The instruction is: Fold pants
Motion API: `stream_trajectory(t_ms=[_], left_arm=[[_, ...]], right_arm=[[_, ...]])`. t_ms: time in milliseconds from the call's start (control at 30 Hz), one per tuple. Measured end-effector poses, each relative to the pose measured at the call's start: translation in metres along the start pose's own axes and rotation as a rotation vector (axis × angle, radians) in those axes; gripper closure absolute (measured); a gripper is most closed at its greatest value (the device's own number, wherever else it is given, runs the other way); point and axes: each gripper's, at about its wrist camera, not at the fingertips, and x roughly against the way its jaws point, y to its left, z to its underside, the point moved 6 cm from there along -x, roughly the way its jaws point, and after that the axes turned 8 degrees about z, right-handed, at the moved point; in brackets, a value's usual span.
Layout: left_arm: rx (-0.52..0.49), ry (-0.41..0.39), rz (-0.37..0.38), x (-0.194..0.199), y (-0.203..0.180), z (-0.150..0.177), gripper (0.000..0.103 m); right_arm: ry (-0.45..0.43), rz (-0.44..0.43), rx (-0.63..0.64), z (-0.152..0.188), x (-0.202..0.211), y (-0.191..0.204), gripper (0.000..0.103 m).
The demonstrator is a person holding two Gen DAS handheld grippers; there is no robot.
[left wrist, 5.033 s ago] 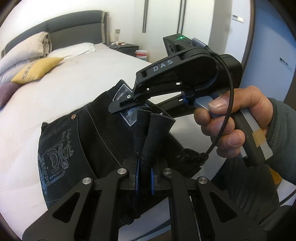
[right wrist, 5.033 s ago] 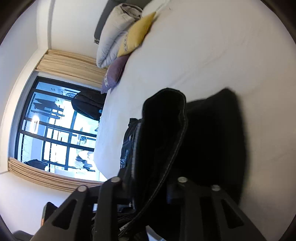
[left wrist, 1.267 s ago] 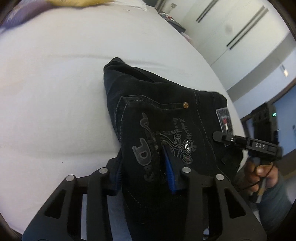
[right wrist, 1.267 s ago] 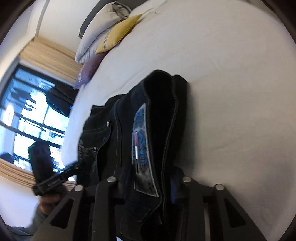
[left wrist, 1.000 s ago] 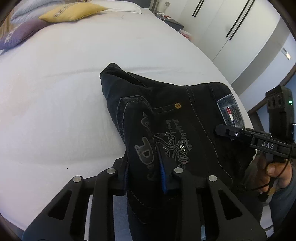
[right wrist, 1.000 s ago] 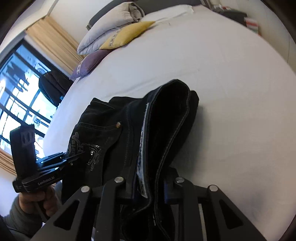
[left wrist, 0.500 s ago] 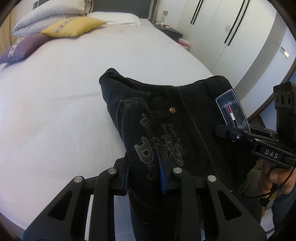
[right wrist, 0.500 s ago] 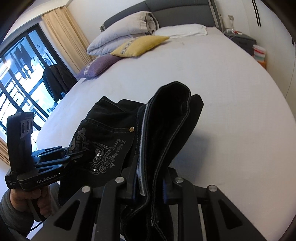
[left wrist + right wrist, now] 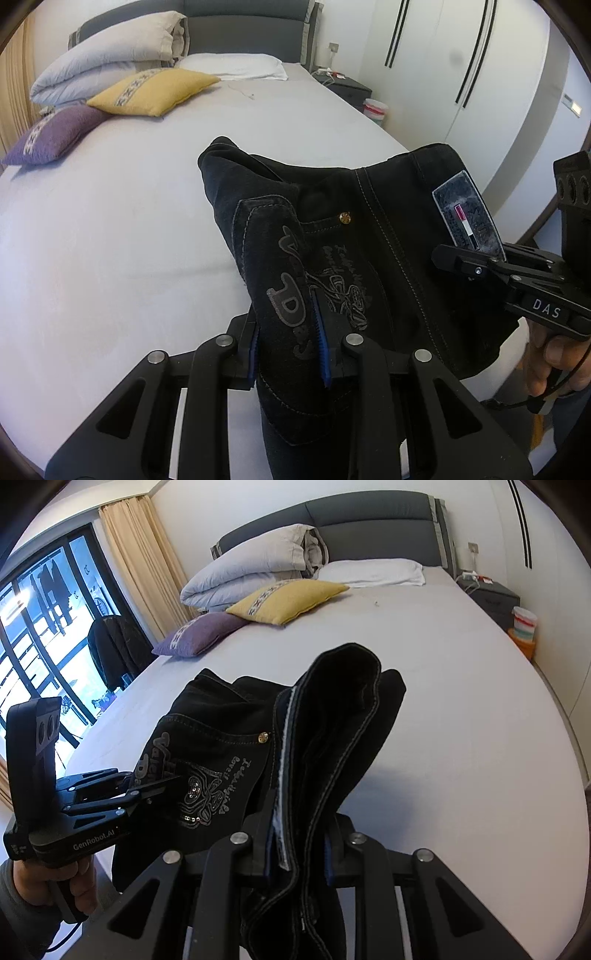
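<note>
The black jeans (image 9: 369, 236) are folded into a thick bundle and held up off the white bed (image 9: 110, 229). My left gripper (image 9: 288, 332) is shut on the pocket corner with the grey print. My right gripper (image 9: 299, 842) is shut on the waistband edge with the label, shown in the left wrist view (image 9: 465, 221). The right gripper also shows at the right of the left wrist view (image 9: 458, 258), and the left gripper at the lower left of the right wrist view (image 9: 147, 786). The jeans (image 9: 229, 753) hang between the two.
At the head of the bed lie a yellow cushion (image 9: 155, 90), a purple cushion (image 9: 55, 134), a folded duvet (image 9: 107, 70) and a white pillow (image 9: 232, 66). A nightstand (image 9: 487, 598) and white wardrobe doors (image 9: 461, 66) stand on the right. A window (image 9: 40, 627) is on the left.
Both grippers have tilted upward with the jeans, so more of the headboard and pillows shows. The grips on the jeans are unchanged.
</note>
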Motion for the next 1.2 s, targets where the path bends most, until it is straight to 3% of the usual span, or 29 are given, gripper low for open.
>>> stream_trajectory(t_ms=[200,533,700,800,867,933,1100,1200], left_arm=[[-0.001,0.004,-0.029,-0.030,0.012,-0.034,0.081],[0.023,0.096,-0.049,-0.109,0.035,-0.018,0.081],[0.031,0.097,-0.048,-0.122,0.045,-0.012,0.079],[0.038,0.098,-0.061,-0.127,0.050,-0.009,0.073],[0.054,0.089,-0.067,-0.128,0.053,-0.007,0.065],[0.065,0.082,-0.081,-0.128,0.059,-0.008,0.057],[0.071,0.024,-0.109,-0.100,0.062,-0.007,0.055],[0.089,-0.072,-0.114,-0.068,0.063,-0.010,0.039]], right_arm=[[0.003,0.025,0.005,-0.024,-0.030,-0.007,0.081],[0.105,0.067,-0.062,-0.009,-0.100,-0.037,0.081],[0.134,0.073,-0.094,0.004,-0.118,-0.053,0.080],[0.152,0.088,-0.089,0.011,-0.124,-0.058,0.068],[0.160,0.100,-0.095,0.016,-0.125,-0.062,0.049],[0.173,0.112,-0.123,0.023,-0.123,-0.067,0.038],[0.159,0.139,-0.201,0.037,-0.094,-0.085,0.028],[0.118,0.158,-0.277,0.049,-0.060,-0.096,0.027]])
